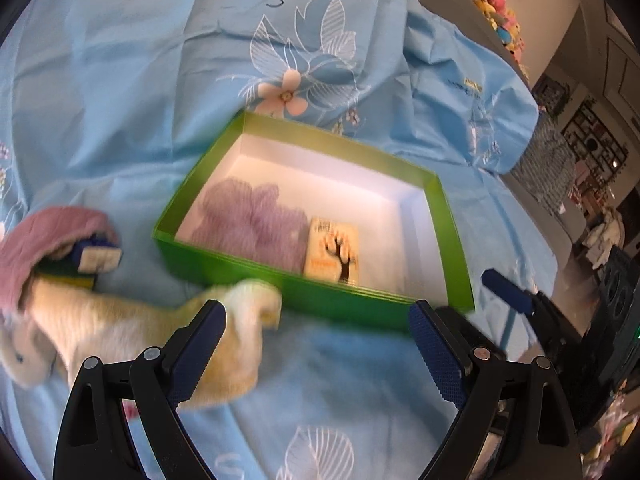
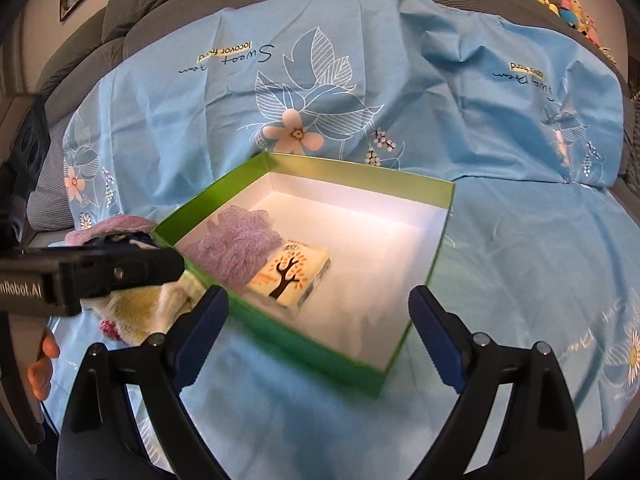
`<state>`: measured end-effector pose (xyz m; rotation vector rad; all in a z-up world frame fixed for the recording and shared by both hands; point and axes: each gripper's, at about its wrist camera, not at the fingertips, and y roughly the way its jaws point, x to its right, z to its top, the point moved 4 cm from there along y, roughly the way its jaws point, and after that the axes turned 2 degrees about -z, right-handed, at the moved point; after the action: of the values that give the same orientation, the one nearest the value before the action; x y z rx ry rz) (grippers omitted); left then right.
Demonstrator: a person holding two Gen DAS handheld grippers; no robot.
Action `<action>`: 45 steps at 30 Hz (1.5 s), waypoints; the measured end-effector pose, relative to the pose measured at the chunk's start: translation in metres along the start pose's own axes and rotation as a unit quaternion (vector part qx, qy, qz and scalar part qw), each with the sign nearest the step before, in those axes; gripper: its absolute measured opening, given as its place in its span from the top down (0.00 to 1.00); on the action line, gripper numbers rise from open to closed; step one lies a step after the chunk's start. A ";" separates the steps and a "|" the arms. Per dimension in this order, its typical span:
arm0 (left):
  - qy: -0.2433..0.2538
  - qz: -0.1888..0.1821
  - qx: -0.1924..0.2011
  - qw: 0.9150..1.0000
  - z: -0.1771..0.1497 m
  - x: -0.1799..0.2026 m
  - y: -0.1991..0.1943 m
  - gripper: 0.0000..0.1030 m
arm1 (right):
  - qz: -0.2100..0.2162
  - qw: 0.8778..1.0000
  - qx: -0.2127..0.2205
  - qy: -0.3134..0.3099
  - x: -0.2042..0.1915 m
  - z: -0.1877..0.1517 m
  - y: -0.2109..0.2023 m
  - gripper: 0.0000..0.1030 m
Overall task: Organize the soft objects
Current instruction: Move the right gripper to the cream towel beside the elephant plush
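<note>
Lying on a light blue bedsheet [image 2: 168, 128] printed with leaves and flowers, a shallow green box [image 2: 424, 280] with a white inside fills the middle of both views; inside it, toward its left end, a lilac mesh bath sponge [image 2: 236, 244] sits touching a small cream tissue pack [image 2: 290, 276] printed with a brown tree. The left gripper [image 1: 318, 344] fills the bottom of its own view with its blue-padded jaws spread wide and nothing between them; the box's near wall runs just above its fingertips; in the right wrist view its black body reaches in from the left edge, with part of a hand [image 2: 42, 360] below it. The right gripper [image 2: 320, 326] is likewise wide apart and empty, its jaws framing the near corner of the box; one of its blue fingertips shows at the right of the left wrist view, beside the box's right corner. Left of the box, on the sheet, a cream plush toy [image 1: 132, 332] lies on its side, one end touching the box's near wall, partly behind the left gripper's left finger; above it, at the far left, a pink fuzzy cloth [image 1: 44, 244] is draped over a blue and white item I cannot identify; blur softens this pile. Colourful stuffed toys [image 1: 500, 12] sit in the upper right, well away from the box.
</note>
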<state>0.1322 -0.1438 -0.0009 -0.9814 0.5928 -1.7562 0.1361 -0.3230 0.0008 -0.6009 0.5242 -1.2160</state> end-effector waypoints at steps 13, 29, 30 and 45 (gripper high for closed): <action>-0.004 0.048 0.021 0.999 -0.058 -0.030 -0.055 0.10 | 0.049 0.998 -0.027 -0.014 -0.048 -0.049 -0.033 0.10; -0.104 0.074 0.038 0.991 -0.106 -0.127 -0.098 0.10 | 0.112 0.991 -0.058 -0.039 -0.100 -0.071 -0.029 0.10; -0.108 0.074 0.038 0.991 -0.106 -0.129 -0.097 0.10 | 0.114 0.991 -0.060 -0.038 -0.101 -0.071 -0.026 0.10; -0.048 0.053 0.055 0.996 -0.059 -0.116 -0.061 0.10 | 0.148 0.986 -0.076 0.006 -0.110 -0.057 0.022 0.10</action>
<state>0.0707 -0.0167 -0.0268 -0.9359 0.4740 -1.6202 0.0840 -0.2203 -0.0502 -0.6209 0.6943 -0.9044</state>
